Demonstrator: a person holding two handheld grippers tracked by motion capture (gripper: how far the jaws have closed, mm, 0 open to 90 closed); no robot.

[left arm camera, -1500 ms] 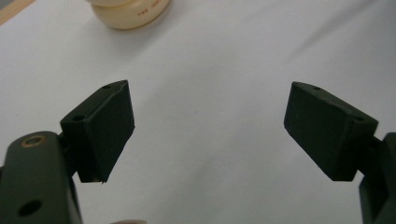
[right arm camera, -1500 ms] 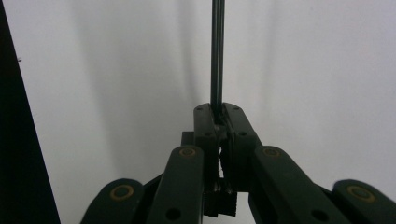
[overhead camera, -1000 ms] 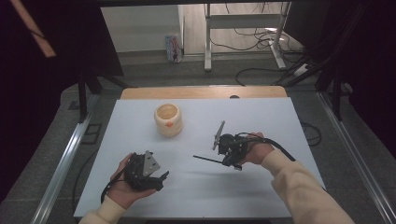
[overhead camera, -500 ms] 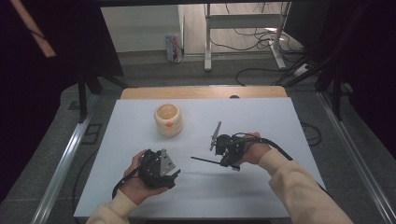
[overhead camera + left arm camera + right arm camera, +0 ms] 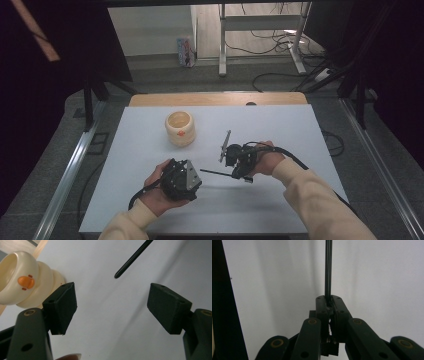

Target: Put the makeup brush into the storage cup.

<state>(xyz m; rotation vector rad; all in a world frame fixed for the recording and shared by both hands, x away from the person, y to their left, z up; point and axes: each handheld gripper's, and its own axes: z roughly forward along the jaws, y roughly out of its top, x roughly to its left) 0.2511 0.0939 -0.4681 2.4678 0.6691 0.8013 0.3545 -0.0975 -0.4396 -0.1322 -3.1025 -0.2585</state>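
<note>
**Thin black rod clamped over the white bench**

A white bench (image 5: 150, 145) with a wooden strip along its far edge stands on a grey floor strewn with cables. Low over it the right tool (image 5: 231, 165) is clenched on a thin black rod (image 5: 216, 173); in the right gripper view the pads meet on the rod (image 5: 328, 270), which runs straight out from them over the white surface. From the tool, the rod reaches level toward the left tool (image 5: 192, 177), its free tip just short of it. The left tool is released: in the left gripper view its pads stand wide apart with nothing between them, though the jaws have just been closing a little, and the rod's tip (image 5: 130, 261) hangs beyond the gap. Farther from the rod, toward the bench's far-left part, sits a cream cup with an orange duck face (image 5: 180, 128), well apart from both tools.
</note>
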